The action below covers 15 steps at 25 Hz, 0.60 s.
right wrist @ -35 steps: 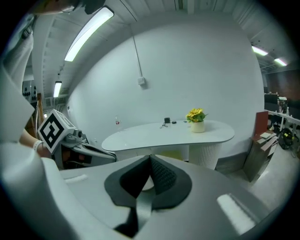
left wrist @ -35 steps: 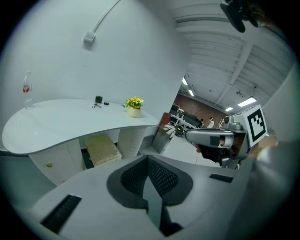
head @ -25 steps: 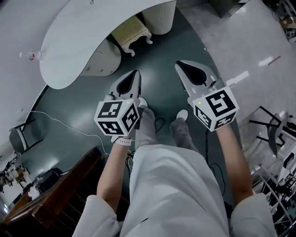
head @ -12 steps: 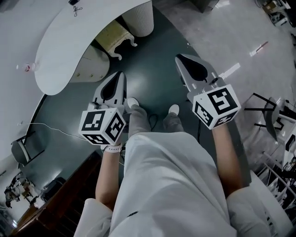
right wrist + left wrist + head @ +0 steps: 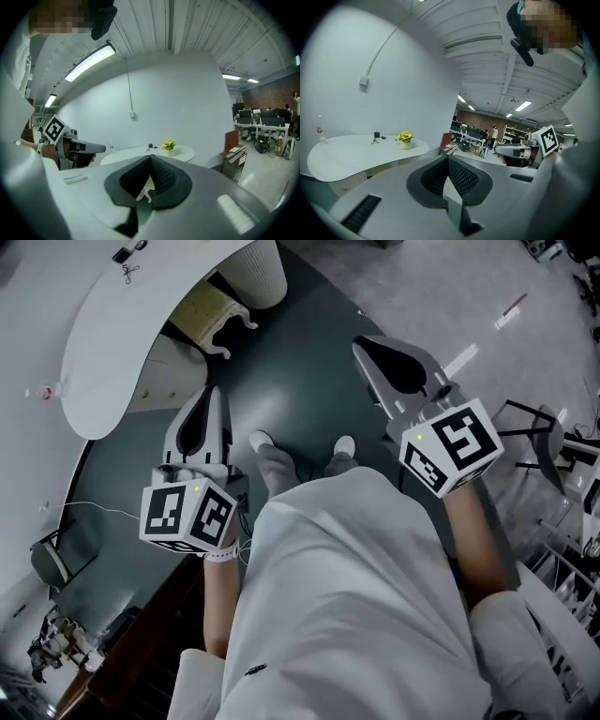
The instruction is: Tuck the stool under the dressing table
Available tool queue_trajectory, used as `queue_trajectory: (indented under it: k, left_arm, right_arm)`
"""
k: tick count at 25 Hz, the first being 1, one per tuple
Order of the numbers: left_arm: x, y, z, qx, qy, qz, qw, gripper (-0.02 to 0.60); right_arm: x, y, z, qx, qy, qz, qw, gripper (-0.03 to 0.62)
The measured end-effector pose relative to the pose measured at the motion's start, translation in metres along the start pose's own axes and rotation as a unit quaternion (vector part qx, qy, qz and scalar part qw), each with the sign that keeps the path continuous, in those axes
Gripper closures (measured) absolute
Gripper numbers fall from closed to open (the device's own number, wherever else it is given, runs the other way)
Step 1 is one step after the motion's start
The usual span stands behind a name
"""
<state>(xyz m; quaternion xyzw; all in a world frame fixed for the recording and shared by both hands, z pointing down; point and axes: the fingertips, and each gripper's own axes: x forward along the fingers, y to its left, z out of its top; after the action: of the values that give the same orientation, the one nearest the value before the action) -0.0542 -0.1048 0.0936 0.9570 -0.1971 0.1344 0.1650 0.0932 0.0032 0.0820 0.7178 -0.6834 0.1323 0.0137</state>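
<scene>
The cream stool (image 5: 212, 311) stands under the white curved dressing table (image 5: 112, 343), between its ribbed pedestal (image 5: 260, 274) and its drawer unit (image 5: 174, 372). Both grippers hang in the air well short of the stool, over the dark green floor. My left gripper (image 5: 210, 394) is shut with nothing in it, and so is my right gripper (image 5: 360, 345). In the left gripper view the left gripper (image 5: 447, 158) points past the table top (image 5: 356, 152). In the right gripper view the right gripper (image 5: 150, 157) faces the table (image 5: 140, 152), and a pale bit of the stool (image 5: 146, 191) shows below its pads.
A yellow flower pot (image 5: 405, 139), a small bottle (image 5: 47, 390) and small dark items (image 5: 127, 253) sit on the table. A dark wooden cabinet (image 5: 141, 652) is at lower left, a cable (image 5: 103, 512) crosses the floor, and metal frames (image 5: 562, 456) stand at right. The person's feet (image 5: 261, 440) are between the grippers.
Both grippers have risen and drawn back from the stool; the left one now sits lower left in the head view. The stool has kept its place under the table. Both stay shut.
</scene>
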Motion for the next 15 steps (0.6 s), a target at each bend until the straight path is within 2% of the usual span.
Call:
queue_trajectory:
  k: [8,15]
  left_arm:
    - [-0.017,-0.027,-0.004,0.0,-0.009,0.003,1.0,0.572]
    - [-0.017,-0.035,-0.003,0.013,-0.007,-0.011,0.9998,0.572]
  right_arm:
    - [-0.039,0.005,-0.001,0.006,-0.022,-0.005,1.0,0.583]
    - [-0.056,0.001,-0.006,0.019,-0.029,-0.023,0.999,0.583]
